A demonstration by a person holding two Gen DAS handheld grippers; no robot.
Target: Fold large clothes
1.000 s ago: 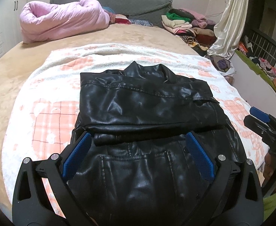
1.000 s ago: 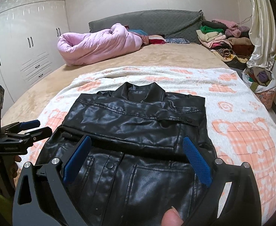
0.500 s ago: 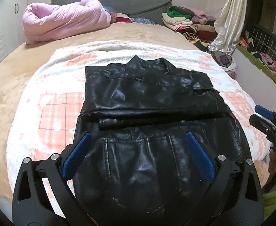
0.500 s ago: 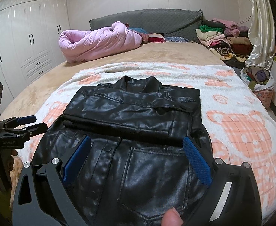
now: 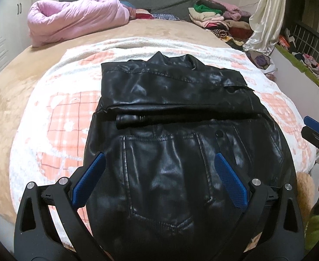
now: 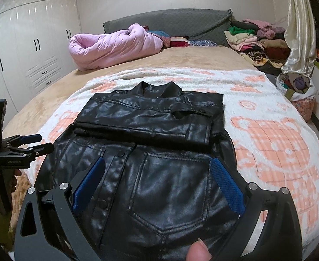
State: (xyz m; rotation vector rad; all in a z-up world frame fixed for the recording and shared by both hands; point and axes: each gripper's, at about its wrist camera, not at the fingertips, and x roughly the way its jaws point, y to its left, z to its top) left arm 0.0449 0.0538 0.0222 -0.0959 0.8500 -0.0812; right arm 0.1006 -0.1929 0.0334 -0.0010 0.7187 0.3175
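A black leather jacket (image 5: 172, 117) lies on a white and orange blanket (image 5: 57, 113) on the bed, its sleeves folded across the chest and its collar at the far end. It also shows in the right wrist view (image 6: 150, 143). My left gripper (image 5: 158, 163) is open and empty, hovering over the jacket's near hem and pocket. My right gripper (image 6: 157, 167) is open and empty over the hem's right side. Each gripper shows at the edge of the other's view: the right one (image 5: 318, 130), the left one (image 6: 29, 143).
A rolled pink quilt (image 6: 113, 45) lies at the head of the bed by the grey headboard (image 6: 170, 19). Stacked clothes (image 6: 253, 39) sit at the far right. White wardrobes (image 6: 24, 50) stand on the left. A basket of clothes (image 6: 301, 91) stands right of the bed.
Both grippers have pulled back toward the foot of the bed and risen a little, so more of the jacket's lower half shows. Both stay open. The jacket has not moved.
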